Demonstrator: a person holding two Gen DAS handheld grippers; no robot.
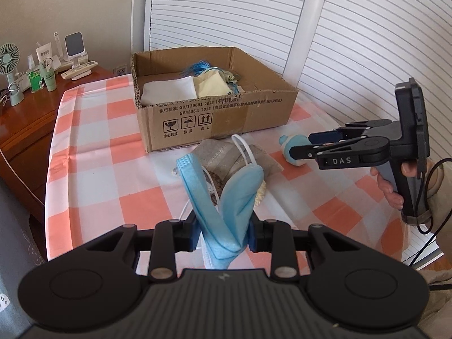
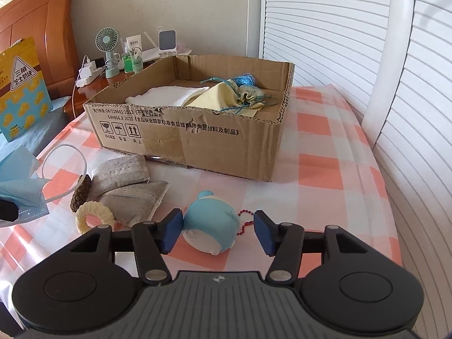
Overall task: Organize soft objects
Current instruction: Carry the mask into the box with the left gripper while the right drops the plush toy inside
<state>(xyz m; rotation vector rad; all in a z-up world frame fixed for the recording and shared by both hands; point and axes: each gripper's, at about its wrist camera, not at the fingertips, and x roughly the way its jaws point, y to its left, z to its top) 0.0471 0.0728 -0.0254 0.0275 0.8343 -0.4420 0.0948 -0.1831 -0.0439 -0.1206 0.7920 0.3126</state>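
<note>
Blue face mask [image 1: 223, 197] pinched by left gripper [image 1: 223, 236], raised clear for cardboard box [image 1: 214, 118]; right gripper [image 2: 217, 233] spread, unclenched w/ blue plush [image 2: 210, 226] between pads, ungrasped.

We see a crumpled blue face mask [image 1: 226, 212] hanging bunched above the checked cloth, its white ear loop [image 1: 244, 148] arching up. Behind it lie grey folded pouches [image 2: 128, 186] (stacked, touching), a cream ring [image 2: 94, 216] and a blue plush toy [image 2: 210, 223] on its side. The open cardboard box [image 2: 197, 147] holds white and yellow cloths.
</note>
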